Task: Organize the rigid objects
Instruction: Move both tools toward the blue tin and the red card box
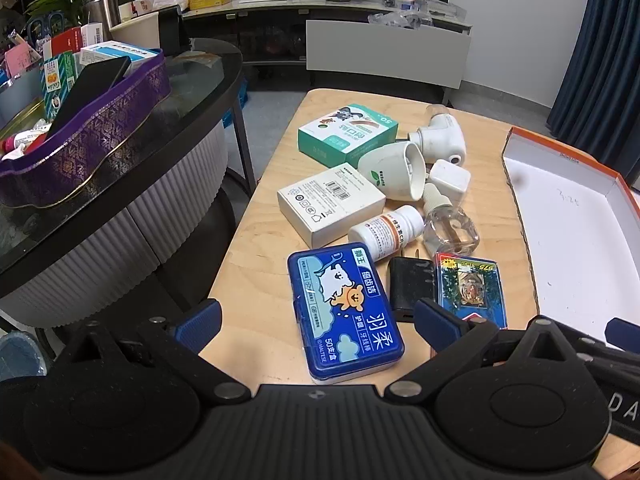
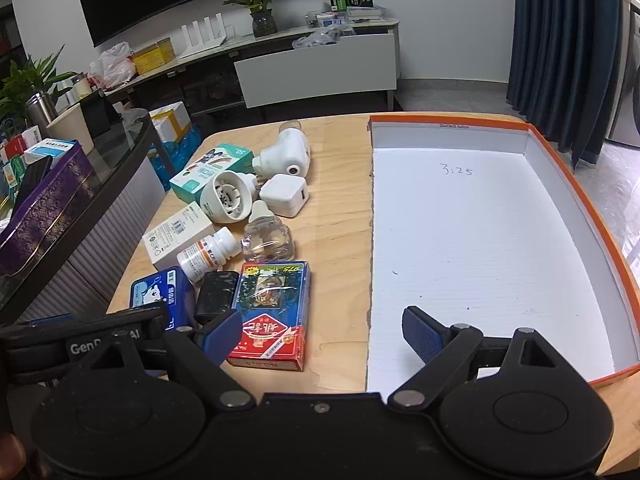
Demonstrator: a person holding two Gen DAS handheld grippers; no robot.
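Observation:
A cluster of rigid items lies on the wooden table (image 1: 256,248): a blue floss case (image 1: 344,316), a black charger (image 1: 412,288), a card deck (image 2: 272,312), a white pill bottle (image 1: 386,232), a clear refill bottle (image 1: 450,228), a white box (image 1: 330,204), a teal box (image 1: 348,134), two white plug-in diffusers (image 1: 394,170) and a white adapter (image 2: 284,194). An empty white tray with an orange rim (image 2: 480,248) sits to the right. My left gripper (image 1: 318,326) is open above the floss case. My right gripper (image 2: 320,336) is open, straddling the tray's left edge beside the card deck.
A black glass-topped cabinet (image 1: 120,152) stands left of the table with a purple tin (image 1: 84,148) full of boxes. A TV bench (image 2: 280,60) with plants and clutter runs along the back wall. Blue curtains (image 2: 560,40) hang at right.

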